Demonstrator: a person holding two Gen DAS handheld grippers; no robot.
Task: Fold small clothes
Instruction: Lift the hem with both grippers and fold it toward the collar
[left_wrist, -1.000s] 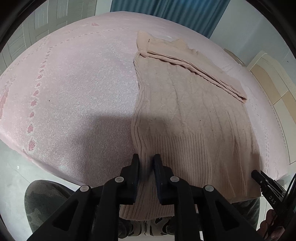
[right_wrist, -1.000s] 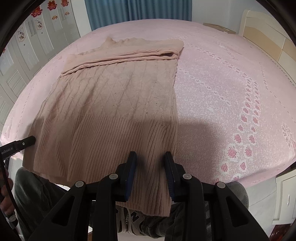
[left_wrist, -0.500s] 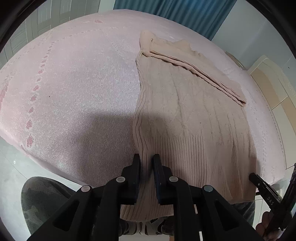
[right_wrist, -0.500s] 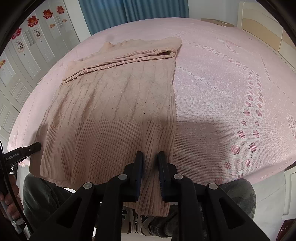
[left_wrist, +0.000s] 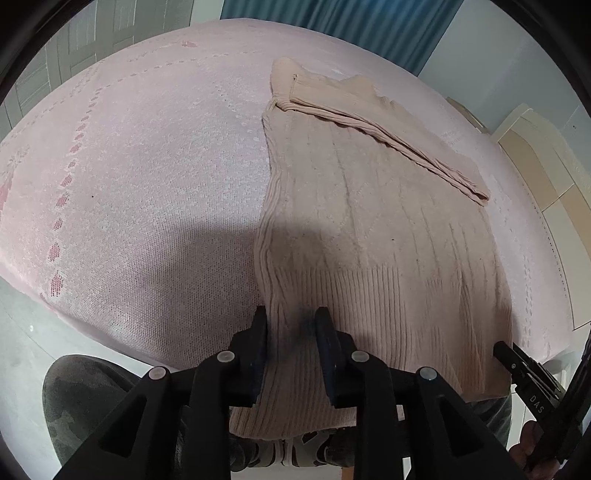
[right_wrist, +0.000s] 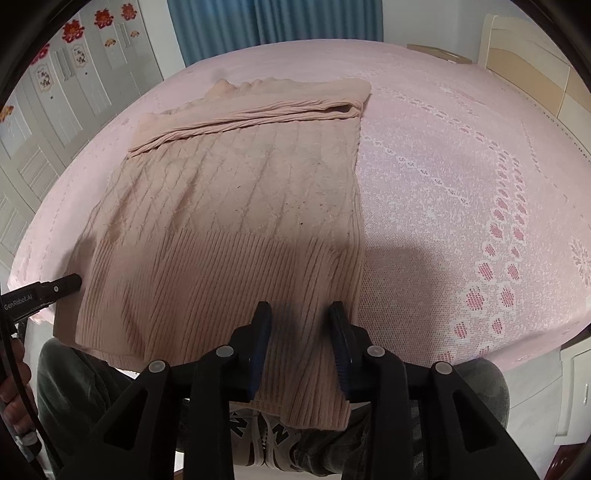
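A beige cable-knit sweater (left_wrist: 369, 229) lies flat on the pink bed, sleeves folded across its top, ribbed hem hanging over the near edge; it also shows in the right wrist view (right_wrist: 236, 206). My left gripper (left_wrist: 291, 325) is open, its fingers straddling the hem at the sweater's left corner. My right gripper (right_wrist: 301, 321) is open, its fingers straddling the hem at the right corner. Neither grips the cloth. The right gripper's tip (left_wrist: 517, 365) shows at the lower right of the left wrist view, the left gripper's tip (right_wrist: 55, 290) at the left of the right wrist view.
The pink patterned bedspread (right_wrist: 461, 177) covers the bed, with bare spread on both sides of the sweater (left_wrist: 129, 184). Blue curtains (right_wrist: 273, 26) and white wardrobe doors (right_wrist: 55, 96) stand beyond. A wooden headboard (left_wrist: 546, 177) is at the right. The person's knees are below the bed edge.
Both grippers were shut on the hem half a second ago and have now opened. The sweater lies as before.
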